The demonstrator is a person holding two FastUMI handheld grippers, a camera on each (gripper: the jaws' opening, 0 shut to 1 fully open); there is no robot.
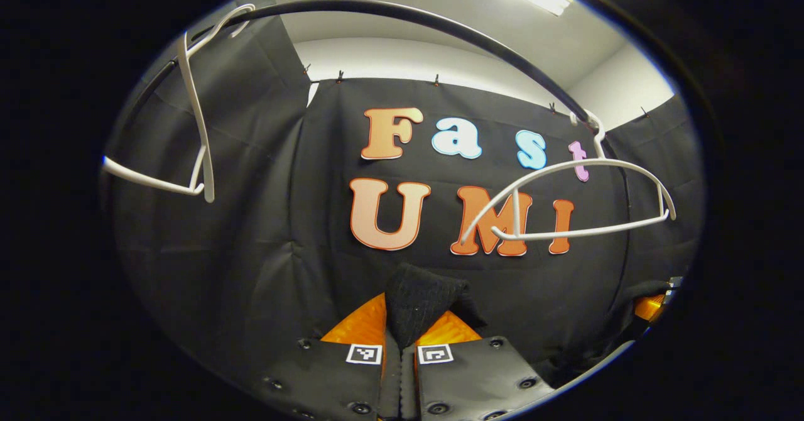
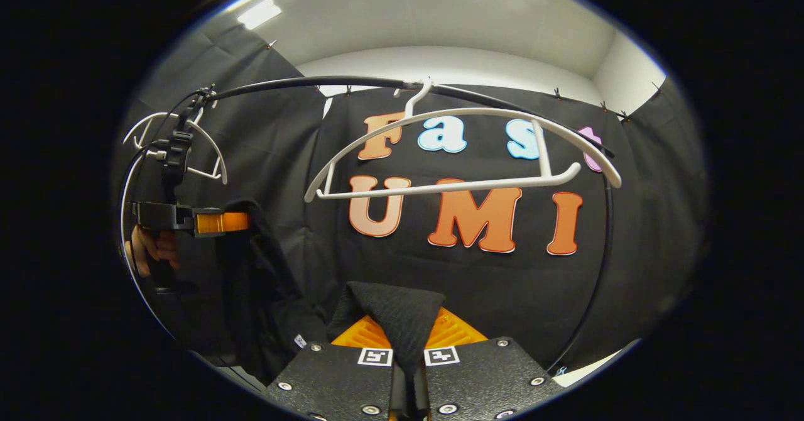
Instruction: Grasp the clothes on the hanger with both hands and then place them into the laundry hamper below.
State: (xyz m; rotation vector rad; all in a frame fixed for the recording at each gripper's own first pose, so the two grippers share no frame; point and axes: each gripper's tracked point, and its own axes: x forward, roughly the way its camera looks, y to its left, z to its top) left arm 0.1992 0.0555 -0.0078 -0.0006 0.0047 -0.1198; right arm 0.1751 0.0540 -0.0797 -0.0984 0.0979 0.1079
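The left gripper (image 1: 400,327) pinches a fold of black garment (image 1: 422,300); two white hangers (image 1: 565,204) hang from a rail (image 1: 440,28) above.

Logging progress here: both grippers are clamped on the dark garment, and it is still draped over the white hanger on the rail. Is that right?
Not quite. Both grippers are clamped on the dark garment, but it is off the hanger: the right gripper view shows the white hanger bare on the rail. The right gripper and left gripper each pinch a fold.
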